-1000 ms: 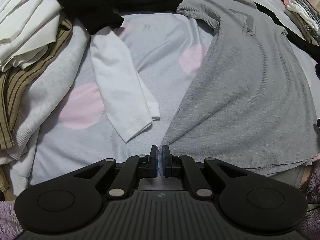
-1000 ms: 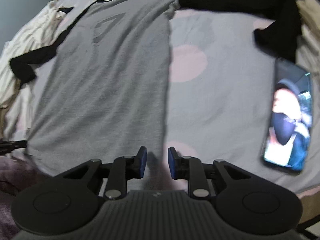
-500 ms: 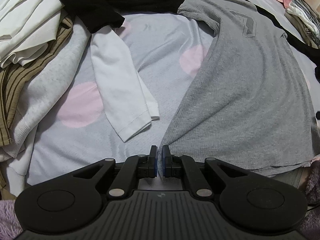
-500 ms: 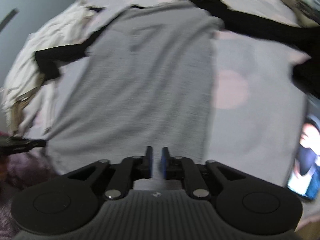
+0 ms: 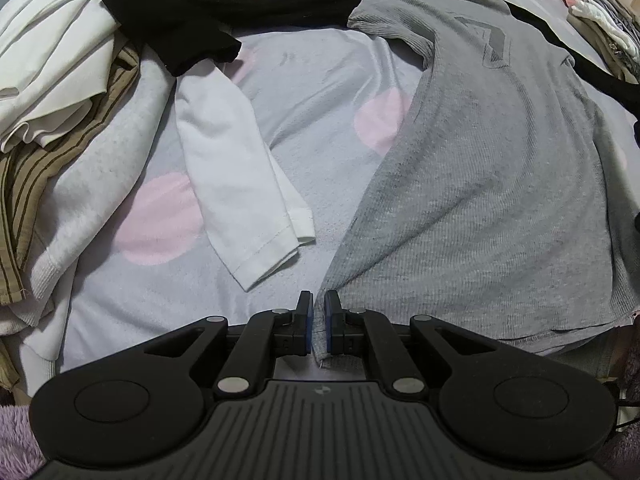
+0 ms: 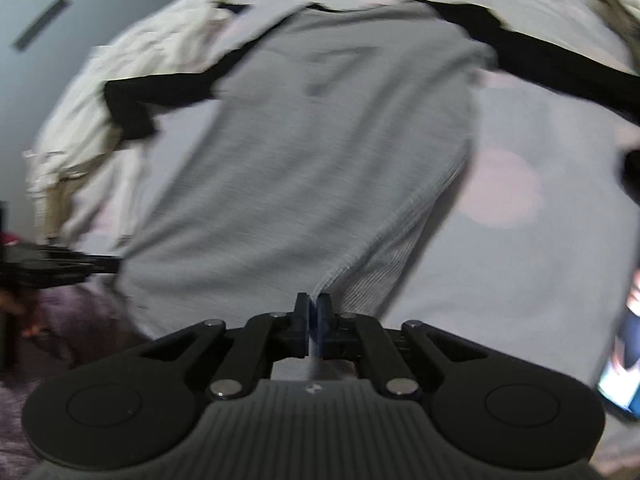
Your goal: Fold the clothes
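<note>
Hem corners of the grey shirt (image 5: 480,184) are now both being pinched: left gripper (image 5: 318,312) is still clenching one, right gripper (image 6: 313,316), open a moment ago, is closing on the other, so folding can start.

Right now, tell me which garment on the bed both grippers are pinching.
The grey ribbed T-shirt, spread flat; both grippers grip its hem corners. The others lie untouched.
</note>
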The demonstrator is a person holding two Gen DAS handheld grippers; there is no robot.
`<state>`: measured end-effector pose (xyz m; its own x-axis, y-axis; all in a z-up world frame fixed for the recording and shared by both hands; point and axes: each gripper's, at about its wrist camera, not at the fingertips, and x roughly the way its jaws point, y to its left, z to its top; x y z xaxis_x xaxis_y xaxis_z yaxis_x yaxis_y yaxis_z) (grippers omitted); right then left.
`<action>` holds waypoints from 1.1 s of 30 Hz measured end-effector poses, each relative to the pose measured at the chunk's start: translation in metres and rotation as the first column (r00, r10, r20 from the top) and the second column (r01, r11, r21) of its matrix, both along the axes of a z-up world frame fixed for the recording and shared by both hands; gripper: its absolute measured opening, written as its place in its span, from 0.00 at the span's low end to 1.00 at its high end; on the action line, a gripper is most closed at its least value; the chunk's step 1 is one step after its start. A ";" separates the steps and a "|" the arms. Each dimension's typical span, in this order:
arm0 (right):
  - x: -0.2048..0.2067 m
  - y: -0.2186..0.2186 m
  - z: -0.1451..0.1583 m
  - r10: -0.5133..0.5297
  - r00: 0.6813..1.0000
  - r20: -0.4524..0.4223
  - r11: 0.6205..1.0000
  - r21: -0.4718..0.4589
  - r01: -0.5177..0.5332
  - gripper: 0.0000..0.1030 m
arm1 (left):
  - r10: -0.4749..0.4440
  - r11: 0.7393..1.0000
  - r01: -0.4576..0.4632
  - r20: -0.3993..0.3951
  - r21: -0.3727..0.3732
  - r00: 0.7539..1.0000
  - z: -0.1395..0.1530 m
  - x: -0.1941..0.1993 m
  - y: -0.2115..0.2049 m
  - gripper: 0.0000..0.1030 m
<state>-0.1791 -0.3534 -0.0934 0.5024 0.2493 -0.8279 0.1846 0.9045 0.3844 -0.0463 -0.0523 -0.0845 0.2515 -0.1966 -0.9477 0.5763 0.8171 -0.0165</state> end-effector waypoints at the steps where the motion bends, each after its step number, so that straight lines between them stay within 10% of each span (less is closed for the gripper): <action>1: 0.002 0.000 0.000 0.005 1.000 -0.001 1.000 0.008 -0.005 0.18 | 0.001 1.000 -0.001 -0.002 -0.002 1.000 0.000 0.000 0.000 0.03; 14: -0.031 -0.052 0.002 -0.231 0.971 -0.058 0.972 0.024 0.233 0.28 | -0.004 1.000 0.004 -0.007 0.013 1.000 -0.002 0.003 -0.004 0.03; 33: -0.034 -0.017 -0.033 0.046 0.991 -0.125 0.999 0.013 -0.045 0.22 | -0.016 0.999 0.016 0.004 0.031 1.000 -0.003 0.000 -0.006 0.03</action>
<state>-0.2135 -0.3699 -0.1266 0.3833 0.2785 -0.8807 0.1908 0.9090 0.3705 -0.0459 -0.0585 -0.0876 0.2526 -0.1715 -0.9522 0.5892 0.8079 0.0108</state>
